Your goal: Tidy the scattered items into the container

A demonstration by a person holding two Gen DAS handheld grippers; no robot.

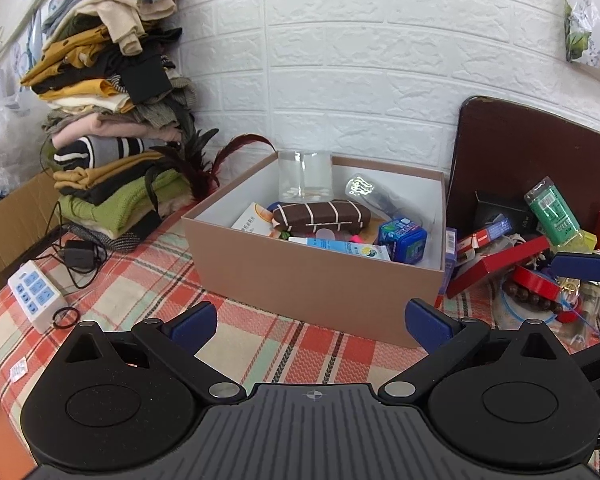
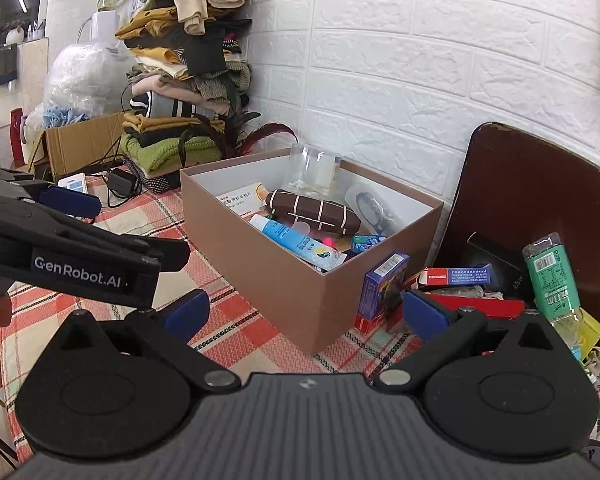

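Note:
A tan cardboard box [image 1: 312,280] [image 2: 260,268] stands open on the plaid tablecloth. It holds a brown striped pouch [image 1: 320,216], a blue tube [image 2: 296,242], a blue tin [image 1: 402,238], a clear glass [image 1: 305,176] and more. Scattered to its right lie a green bottle [image 1: 552,212] [image 2: 548,276], a red box [image 1: 500,260], a red tape roll [image 1: 536,282] and a small blue carton [image 2: 382,288]. My left gripper [image 1: 310,324] stands open and empty just before the box's front wall. My right gripper [image 2: 306,314] is open and empty near the box's right corner.
A tall pile of folded clothes [image 1: 116,120] stands at the back left against the white brick wall. A power strip [image 1: 36,296], a charger [image 1: 78,256] and a hair tie [image 1: 66,316] lie at the left. A dark brown panel [image 1: 540,152] rises behind the clutter.

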